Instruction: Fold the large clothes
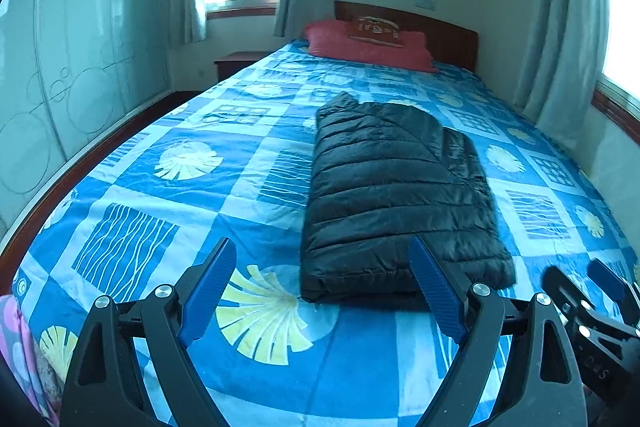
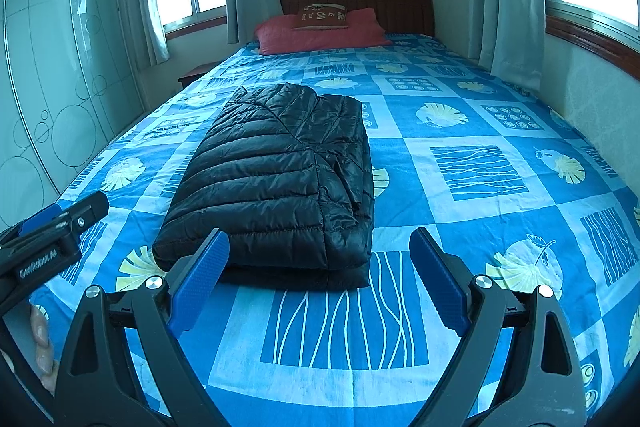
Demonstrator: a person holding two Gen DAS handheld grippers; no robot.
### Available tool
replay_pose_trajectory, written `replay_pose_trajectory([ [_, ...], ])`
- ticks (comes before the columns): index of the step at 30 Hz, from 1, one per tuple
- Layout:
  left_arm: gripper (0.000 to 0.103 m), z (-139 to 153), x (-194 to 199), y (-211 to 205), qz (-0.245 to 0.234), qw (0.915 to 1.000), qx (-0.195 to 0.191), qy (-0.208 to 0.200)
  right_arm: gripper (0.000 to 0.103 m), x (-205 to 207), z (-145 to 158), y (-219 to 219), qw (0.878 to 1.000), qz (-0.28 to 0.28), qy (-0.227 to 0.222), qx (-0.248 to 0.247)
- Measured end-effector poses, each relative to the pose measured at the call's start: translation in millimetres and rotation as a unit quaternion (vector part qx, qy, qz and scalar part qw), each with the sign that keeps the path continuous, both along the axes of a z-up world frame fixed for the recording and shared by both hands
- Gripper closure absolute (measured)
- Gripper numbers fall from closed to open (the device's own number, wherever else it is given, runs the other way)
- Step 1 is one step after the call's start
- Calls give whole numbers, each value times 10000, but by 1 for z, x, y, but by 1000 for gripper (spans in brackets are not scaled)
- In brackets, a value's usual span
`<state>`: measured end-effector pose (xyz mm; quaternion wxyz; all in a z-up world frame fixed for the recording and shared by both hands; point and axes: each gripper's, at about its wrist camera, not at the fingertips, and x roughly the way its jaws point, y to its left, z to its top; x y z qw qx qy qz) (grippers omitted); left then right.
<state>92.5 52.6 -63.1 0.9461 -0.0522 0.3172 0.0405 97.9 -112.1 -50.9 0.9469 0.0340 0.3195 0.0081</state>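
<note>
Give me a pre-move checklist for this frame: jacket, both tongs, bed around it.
1. Black puffer jacket lies folded into a compact bundle: ok.
2. Left tongs open, nothing between them: ok.
3. Right tongs open, nothing held: ok.
4. Neither tongs touches the jacket: ok.
5. Bedspread around the jacket flat: ok.
6. Layers underneath lie even: cannot tell.
7. Red pillow lies well apart from the jacket: ok.
</note>
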Motion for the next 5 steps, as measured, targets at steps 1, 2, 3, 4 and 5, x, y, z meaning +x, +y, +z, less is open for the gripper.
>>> replay_pose_trajectory([
  [1,16,-3,4,3,25,10000,-36,43,11,1,-1,-1,10000,-12,1,-8],
  [2,16,-6,8,5,4,9999,-65,109,11,3,-2,-4,10000,-38,3,-24],
  [3,16,-11,14,9,-11,9997,-84,225,11,4,-3,-7,10000,-64,11,-33],
  [4,16,-15,18,13,7,9995,-98,304,11,7,-5,-11,9999,-109,29,-33],
  [5,16,-21,24,19,58,9990,-130,412,11,9,-7,-17,9998,-164,51,-20],
])
